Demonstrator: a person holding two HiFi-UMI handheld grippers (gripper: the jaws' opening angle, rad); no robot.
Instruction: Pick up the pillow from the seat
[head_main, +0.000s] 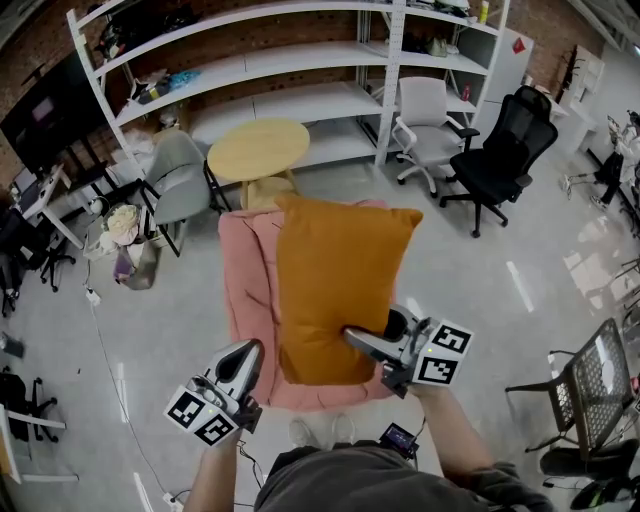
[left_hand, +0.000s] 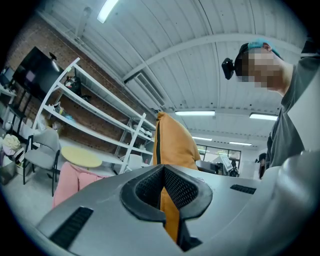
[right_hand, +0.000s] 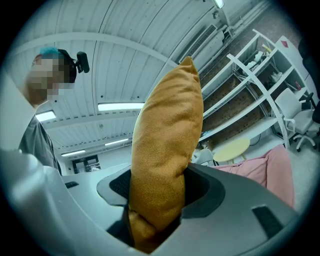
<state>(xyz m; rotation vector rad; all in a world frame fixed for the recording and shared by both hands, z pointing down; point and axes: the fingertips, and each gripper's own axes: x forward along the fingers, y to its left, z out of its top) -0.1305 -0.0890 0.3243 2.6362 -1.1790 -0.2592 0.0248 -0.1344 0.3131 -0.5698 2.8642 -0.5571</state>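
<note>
1 big orange fabric pillow (head_main: 335, 280) fills the middle of the head view, in front of the pink soft seat (head_main: 245, 270). Our right gripper (head_main: 352, 336) has its jaws clamped on the pillow's lower right edge. Our left gripper (head_main: 252, 350), at the lower left, has jaws almost closed and seems to hold nothing. We think the pillow is light, soft and floppy, so its 2 bottom corners are good spots to grab.
</note>
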